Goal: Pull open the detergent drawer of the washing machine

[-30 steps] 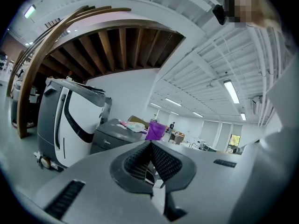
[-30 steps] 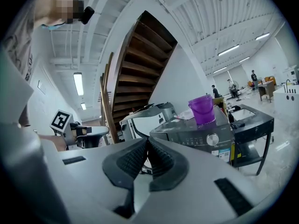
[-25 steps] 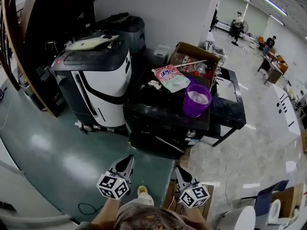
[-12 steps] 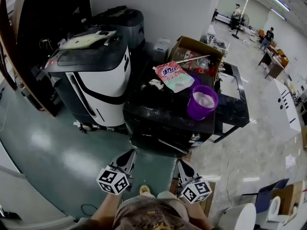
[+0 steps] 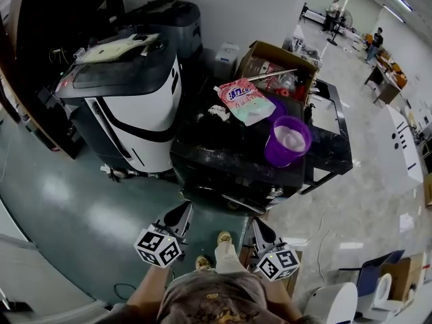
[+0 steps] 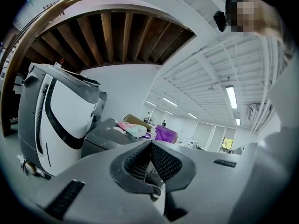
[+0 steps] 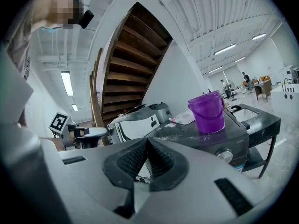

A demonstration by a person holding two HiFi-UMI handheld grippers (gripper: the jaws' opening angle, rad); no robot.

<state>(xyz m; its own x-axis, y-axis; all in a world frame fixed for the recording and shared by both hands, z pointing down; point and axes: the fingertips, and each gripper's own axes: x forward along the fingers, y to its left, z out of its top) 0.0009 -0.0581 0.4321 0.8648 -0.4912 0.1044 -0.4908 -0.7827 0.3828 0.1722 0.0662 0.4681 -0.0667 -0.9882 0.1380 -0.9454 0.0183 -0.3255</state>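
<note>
Dust streaks the black top surface of the washing machine [image 5: 216, 155], which also carries a purple bucket [image 5: 289, 140] and a pink detergent pouch [image 5: 244, 102] whose print is too small to read. A white-and-black machine [image 5: 135, 113] crowds its left side. Green floor [image 5: 67, 208] lies open in front and pale glossy floor [image 5: 351, 201] to the right. The detergent drawer belongs to the dark front panel facing the person, too shadowed to pick out. The left gripper [image 5: 181, 211] and right gripper [image 5: 254, 223] hover short of that panel, fingers pressed together on nothing.
</note>
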